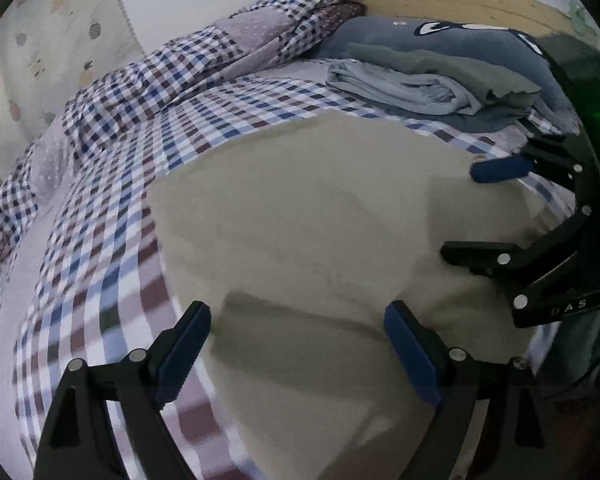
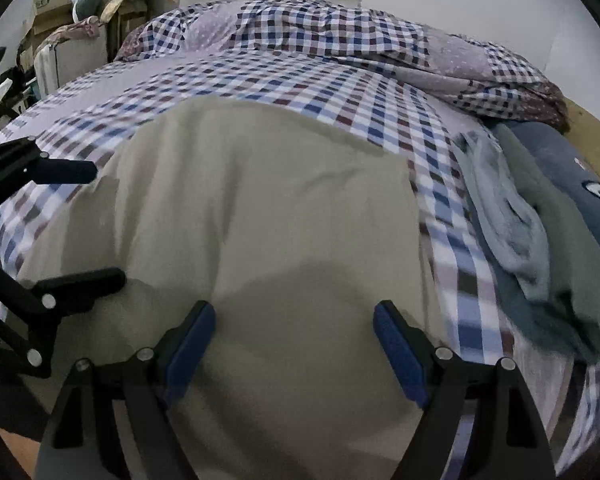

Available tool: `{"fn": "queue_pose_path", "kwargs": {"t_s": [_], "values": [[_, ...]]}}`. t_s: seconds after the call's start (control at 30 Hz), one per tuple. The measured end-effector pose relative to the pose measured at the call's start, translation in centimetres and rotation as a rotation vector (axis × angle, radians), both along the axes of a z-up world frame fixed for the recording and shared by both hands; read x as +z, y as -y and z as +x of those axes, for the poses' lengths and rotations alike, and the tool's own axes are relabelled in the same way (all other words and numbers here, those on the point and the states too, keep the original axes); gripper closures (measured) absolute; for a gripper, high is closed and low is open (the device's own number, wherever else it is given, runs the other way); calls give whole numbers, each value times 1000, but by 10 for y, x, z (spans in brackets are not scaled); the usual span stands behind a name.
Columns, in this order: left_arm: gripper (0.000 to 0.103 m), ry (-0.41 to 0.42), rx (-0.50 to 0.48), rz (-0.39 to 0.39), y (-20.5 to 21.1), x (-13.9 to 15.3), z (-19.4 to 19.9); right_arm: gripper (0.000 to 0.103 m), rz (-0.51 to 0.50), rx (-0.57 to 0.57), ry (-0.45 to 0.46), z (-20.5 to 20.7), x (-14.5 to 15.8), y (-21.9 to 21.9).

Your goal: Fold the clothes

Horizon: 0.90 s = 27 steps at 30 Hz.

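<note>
— Looking down, we see the beige garment (image 1: 300,216) spread flat on the checked bed (image 1: 112,216), by its near edge.
— We hold the left gripper (image 1: 296,344) and right gripper (image 2: 294,344) over it, fingers wide apart, gripping nothing. Folded clothes (image 1: 428,80) lie toward the headboard (image 1: 460,0).

The only lettering is on the right gripper (image 1: 456,212), seen at the right edge of the left wrist view. Faint pale letters on its black body read roughly "D A S"; the first is unclear.
</note>
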<state>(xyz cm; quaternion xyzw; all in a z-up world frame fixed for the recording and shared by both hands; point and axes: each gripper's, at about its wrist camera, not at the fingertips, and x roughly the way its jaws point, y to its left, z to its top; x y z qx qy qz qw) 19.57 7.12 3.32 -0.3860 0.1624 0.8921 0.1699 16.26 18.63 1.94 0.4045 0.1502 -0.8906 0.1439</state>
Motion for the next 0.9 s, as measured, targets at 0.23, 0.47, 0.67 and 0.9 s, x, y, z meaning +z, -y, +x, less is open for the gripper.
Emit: {"fn": "queue_pose_path", "kwargs": {"t_s": [0.23, 0.47, 0.67, 0.9], "values": [[12, 65, 41, 2, 12, -5, 37, 18, -10, -56, 13, 59, -5, -16], [12, 78, 84, 140, 38, 14, 50, 18, 44, -31, 121, 103, -15, -16], [12, 41, 124, 396, 75, 49, 44, 18, -156, -61, 136, 116, 13, -43], [12, -51, 227, 688, 125, 73, 11, 18, -367, -140, 134, 117, 53, -87]]}}
